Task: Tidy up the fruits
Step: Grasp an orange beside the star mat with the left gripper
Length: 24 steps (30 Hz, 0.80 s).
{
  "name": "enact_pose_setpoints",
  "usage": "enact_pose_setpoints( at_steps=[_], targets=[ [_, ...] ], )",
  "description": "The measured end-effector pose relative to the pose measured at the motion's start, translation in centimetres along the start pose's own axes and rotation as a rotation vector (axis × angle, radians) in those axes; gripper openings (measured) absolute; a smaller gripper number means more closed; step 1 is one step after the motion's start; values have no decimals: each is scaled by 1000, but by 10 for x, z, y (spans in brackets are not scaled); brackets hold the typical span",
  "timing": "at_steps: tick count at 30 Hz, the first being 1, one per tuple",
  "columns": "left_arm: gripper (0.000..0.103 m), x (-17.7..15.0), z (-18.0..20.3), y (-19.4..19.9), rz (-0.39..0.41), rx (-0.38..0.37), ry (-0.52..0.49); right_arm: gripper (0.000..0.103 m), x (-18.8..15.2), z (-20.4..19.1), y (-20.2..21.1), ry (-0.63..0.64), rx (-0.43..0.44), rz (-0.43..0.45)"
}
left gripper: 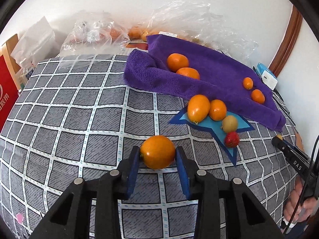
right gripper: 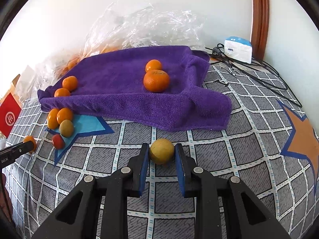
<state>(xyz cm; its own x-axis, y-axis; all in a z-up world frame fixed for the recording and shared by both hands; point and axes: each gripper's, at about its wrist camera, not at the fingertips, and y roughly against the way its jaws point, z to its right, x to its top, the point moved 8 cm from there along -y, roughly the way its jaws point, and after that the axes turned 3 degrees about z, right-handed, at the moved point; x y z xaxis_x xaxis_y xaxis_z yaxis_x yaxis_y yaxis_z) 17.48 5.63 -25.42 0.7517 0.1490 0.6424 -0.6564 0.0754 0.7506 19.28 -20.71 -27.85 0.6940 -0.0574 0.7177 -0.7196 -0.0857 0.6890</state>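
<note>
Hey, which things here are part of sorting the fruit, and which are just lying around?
Part of the job:
- orange in the left tongs
- yellow fruit in the right tongs
- strawberry
- purple towel
- blue star

Lying about:
- plastic bags
- cables
- white box
- red box

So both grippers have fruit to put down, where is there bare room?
The checked cloth left of the blue star is bare, and so is the middle of the purple towel. The blue star is crowded with fruit.
</note>
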Motion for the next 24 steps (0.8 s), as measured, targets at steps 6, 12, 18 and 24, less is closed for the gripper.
enact_pose_setpoints(
  at_steps=[6,12,18,24],
  targets=[
    [38,-1,0,-1,66,36,-18,26,0,3,0,-20,17,3],
    [34,2,-9,0,80,-28,49,26,0,2,0,-19,34,4],
    [34,1,-17,3,96,-86,122,26,0,-1,0,-3,38,3],
    [34,1,-18,3,95,-80,118,26,-2,-2,-4,7,31,-21]
  ],
)
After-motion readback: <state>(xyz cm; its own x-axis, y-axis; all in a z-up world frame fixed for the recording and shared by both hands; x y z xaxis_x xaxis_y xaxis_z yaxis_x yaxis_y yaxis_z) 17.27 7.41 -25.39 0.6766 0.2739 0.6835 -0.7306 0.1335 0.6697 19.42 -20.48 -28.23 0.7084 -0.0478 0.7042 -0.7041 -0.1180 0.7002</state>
